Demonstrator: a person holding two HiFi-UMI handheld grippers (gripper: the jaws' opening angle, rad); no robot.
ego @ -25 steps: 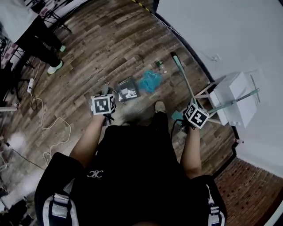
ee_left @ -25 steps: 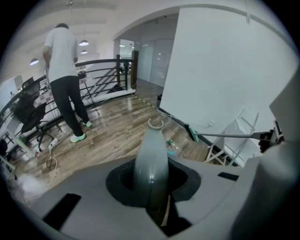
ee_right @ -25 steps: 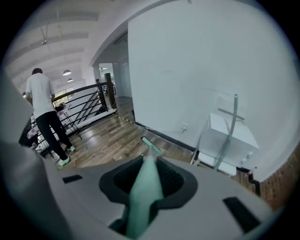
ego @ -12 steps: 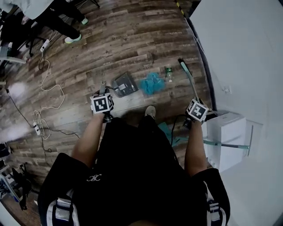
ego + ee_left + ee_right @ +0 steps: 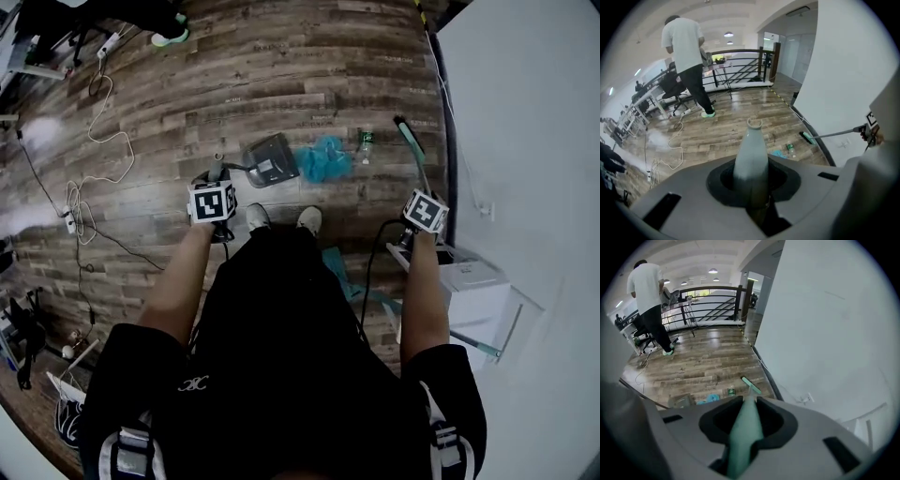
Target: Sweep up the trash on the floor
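Observation:
A crumpled teal piece of trash (image 5: 323, 157) lies on the wooden floor, with a small green bottle (image 5: 366, 141) just to its right. My left gripper (image 5: 216, 187) is shut on the grey handle (image 5: 751, 159) of a grey dustpan (image 5: 272, 159), which rests on the floor to the left of the teal trash. My right gripper (image 5: 422, 204) is shut on the teal broom handle (image 5: 745, 427). The broom head (image 5: 406, 127) sits on the floor by the wall, right of the bottle. The right gripper view also shows the bottle (image 5: 731, 391), the teal trash (image 5: 712, 398) and the dustpan (image 5: 680, 401).
A white wall (image 5: 525, 141) runs close on the right, with a white stand (image 5: 473, 281) beside my right arm. Cables (image 5: 94, 94) and a power strip trail over the floor at left. A person in a white shirt (image 5: 686, 47) stands farther off, near desks and a railing.
The head view has swung, so the wall and stand sit lower right. Both of my shoes now stand behind the trash. Dustpan and broom stay near the trash, still held.

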